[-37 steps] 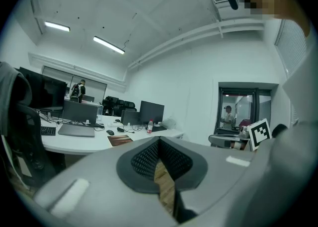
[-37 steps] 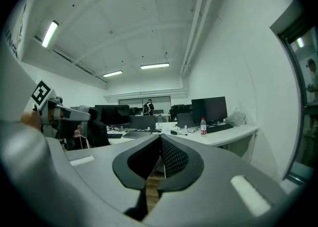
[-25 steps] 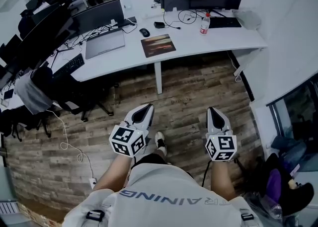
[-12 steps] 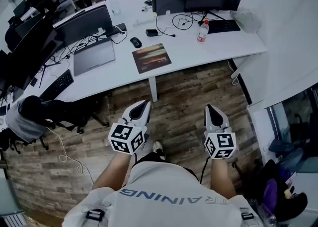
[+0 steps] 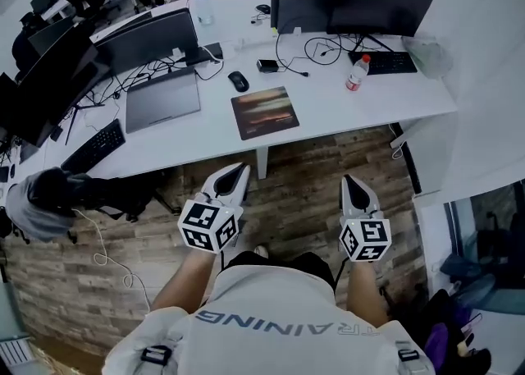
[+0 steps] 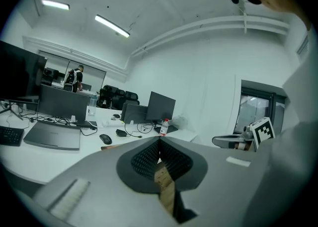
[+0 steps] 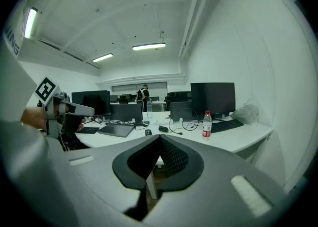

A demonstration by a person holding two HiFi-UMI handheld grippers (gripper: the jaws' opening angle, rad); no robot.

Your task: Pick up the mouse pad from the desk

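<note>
Wood-plank office floor before a white curved desk. The mouse pad lies flat near the desk's front edge, just in front of the mouse, between the laptop and the water bottle, well apart from both grippers. The left gripper and right gripper are over the floor, short of the desk, each with jaws pressed together and nothing between them. Step in hand, as judged: the approach. To do it well, one gripper should part its jaws before arrival, come in low at the pad's near edge and pinch that thin edge. A flat pad may first need sliding partly past the desk edge.
</note>
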